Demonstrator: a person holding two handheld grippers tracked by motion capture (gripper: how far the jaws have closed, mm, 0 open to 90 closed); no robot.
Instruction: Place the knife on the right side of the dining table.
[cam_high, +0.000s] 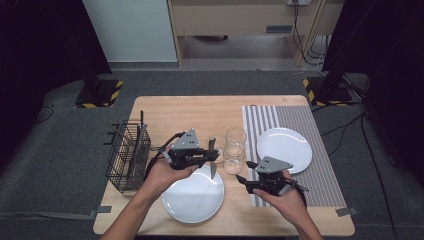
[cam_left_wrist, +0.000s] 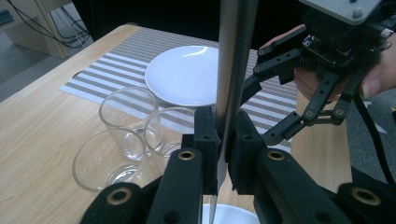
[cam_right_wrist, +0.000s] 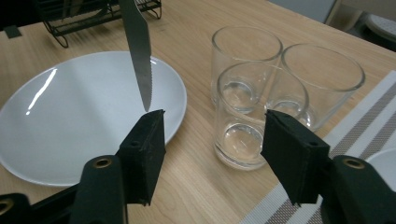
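Black padded jaws of the left gripper (cam_left_wrist: 223, 140) were seen pinched tight on a long silver table knife (cam_left_wrist: 232, 70), held upright with its serrated tip hanging over the near white round plate (cam_high: 192, 197). That plate was taken as the landmark. Just beyond its far right edge three clear drinking glasses (cam_right_wrist: 261, 88) were clustered, touching one another. Farther right of them a grey-and-white striped placemat (cam_high: 320, 165) was laid, and on it a second white plate (cam_high: 285, 149) was set. To the plate's left, at the table's edge, a black wire cutlery basket (cam_high: 128, 156) was stood.

Beside the plate's right edge the right gripper (cam_high: 246, 171) was held above the light wooden table (cam_high: 200, 112), its jaws spread with nothing between the pads; the nearest glass was seen beyond the gap, not inside it. The knife's point (cam_right_wrist: 145, 93) was seen just above that gripper's left pad, apart from it.

The knife's handle was cut off by the upper frame edge in the left gripper view, and its blade below the pads was largely hidden. The basket's contents could not be made out.
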